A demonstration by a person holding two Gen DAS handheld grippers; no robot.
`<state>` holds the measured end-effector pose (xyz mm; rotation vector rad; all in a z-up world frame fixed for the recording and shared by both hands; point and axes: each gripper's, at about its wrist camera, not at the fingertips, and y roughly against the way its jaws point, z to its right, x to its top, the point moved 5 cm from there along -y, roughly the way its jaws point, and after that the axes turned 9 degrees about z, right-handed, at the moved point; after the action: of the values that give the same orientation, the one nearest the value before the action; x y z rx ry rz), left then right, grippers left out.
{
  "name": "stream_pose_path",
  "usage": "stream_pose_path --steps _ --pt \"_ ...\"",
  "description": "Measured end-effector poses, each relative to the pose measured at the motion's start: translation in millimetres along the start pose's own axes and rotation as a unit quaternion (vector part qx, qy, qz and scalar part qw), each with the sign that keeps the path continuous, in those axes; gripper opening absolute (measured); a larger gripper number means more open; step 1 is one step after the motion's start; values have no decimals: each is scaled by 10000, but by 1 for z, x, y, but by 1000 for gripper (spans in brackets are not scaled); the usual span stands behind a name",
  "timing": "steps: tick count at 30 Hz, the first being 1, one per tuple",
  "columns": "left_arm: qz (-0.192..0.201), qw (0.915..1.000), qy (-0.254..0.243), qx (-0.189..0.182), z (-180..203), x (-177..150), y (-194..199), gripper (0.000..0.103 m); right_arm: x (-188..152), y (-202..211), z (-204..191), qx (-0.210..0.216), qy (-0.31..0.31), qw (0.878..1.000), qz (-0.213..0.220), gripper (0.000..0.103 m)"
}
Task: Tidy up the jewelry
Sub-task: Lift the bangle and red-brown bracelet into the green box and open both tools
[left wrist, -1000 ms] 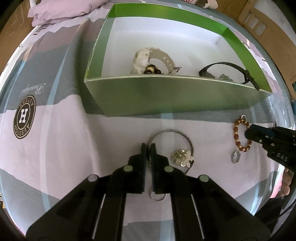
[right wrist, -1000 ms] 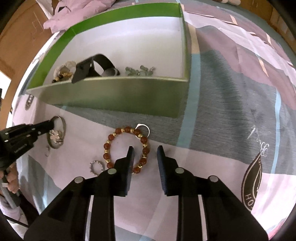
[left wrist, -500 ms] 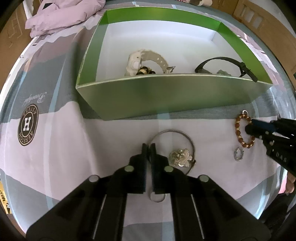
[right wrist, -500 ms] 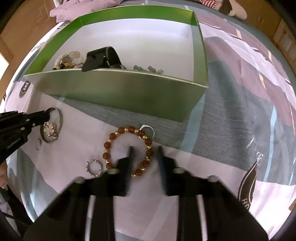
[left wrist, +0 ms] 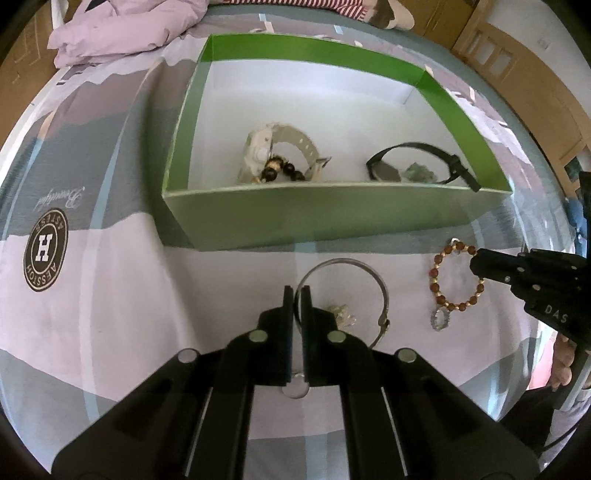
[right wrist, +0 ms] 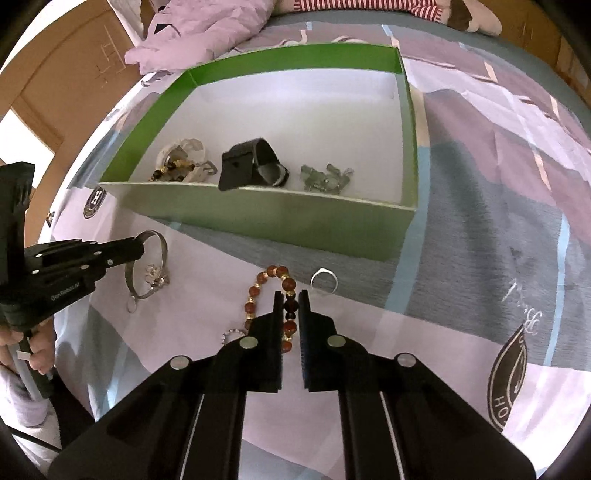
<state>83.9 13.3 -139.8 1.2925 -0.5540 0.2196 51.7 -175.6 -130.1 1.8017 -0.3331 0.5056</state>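
Note:
My left gripper [left wrist: 297, 295] is shut on the left rim of a silver bangle [left wrist: 347, 263] with a pale flower charm [left wrist: 341, 313], just in front of the green box [left wrist: 332, 218]. From the right wrist view the left gripper [right wrist: 138, 245] pinches the bangle [right wrist: 163, 246] at its top. My right gripper [right wrist: 289, 295] is shut on the right side of a red-brown bead bracelet [right wrist: 258, 282]; its tip [left wrist: 476, 260] shows on that bracelet [left wrist: 436, 273]. The box [right wrist: 277, 221] holds a white watch [left wrist: 273, 147], a black watch [right wrist: 255, 166], dark beads [left wrist: 282, 171] and grey-green pieces [right wrist: 325, 177].
A plain silver ring [right wrist: 324, 280] lies on the bedsheet right of the bracelet, and a small sparkly ring [left wrist: 440, 319] lies below it. Another small ring [left wrist: 295, 389] sits under my left fingers. A lilac garment [left wrist: 122, 29] is bunched behind the box. A hand [right wrist: 22, 347] holds the left gripper.
The right jaws have closed from open onto the bead bracelet. Both cameras have pulled back and up, so the box looks smaller. The left gripper stays shut on the bangle.

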Motion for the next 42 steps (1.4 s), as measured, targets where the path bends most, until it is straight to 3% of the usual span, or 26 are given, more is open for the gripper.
stream_pose_path --steps 3,6,10,15,19,20,22,23,26,34,39,42 --pt "-69 10000 -20 42 -1 -3 -3 3 -2 -5 7 -31 -117 9999 -65 8" --pt "-88 9999 -42 52 -1 -4 -4 3 3 -4 24 -549 -224 9982 -4 35" --pt "-131 9998 -93 106 1 -6 -8 4 2 -7 29 -440 -403 9982 -51 35" --pt "-158 9996 -143 179 -1 -7 -12 4 -4 -17 13 -508 19 9986 -159 35" --pt "-161 9988 -374 273 5 -10 -16 13 -7 -32 -2 -821 404 9956 -201 35" --pt "-155 9985 -433 304 7 -10 -16 13 -7 -32 -5 -856 464 9951 -185 33" --pt "-149 9982 -470 349 7 -11 -17 13 -7 -34 -10 -807 515 9952 -182 20" --pt "-142 9982 -462 358 8 -11 -16 11 -7 -34 -11 -768 527 9955 -182 7" --pt "-132 9982 -450 373 8 -12 -14 3 -6 -30 -15 -690 546 9960 -126 7" --pt "546 9980 -304 104 7 2 37 3 14 27 -21 127 290 9978 584 7" --pt "1210 9926 -132 4 3 20 79 3 42 67 -22 755 154 9856 1506 7" --pt "1407 9900 18 93 2 35 88 3 59 81 -17 777 -30 9778 1944 7"
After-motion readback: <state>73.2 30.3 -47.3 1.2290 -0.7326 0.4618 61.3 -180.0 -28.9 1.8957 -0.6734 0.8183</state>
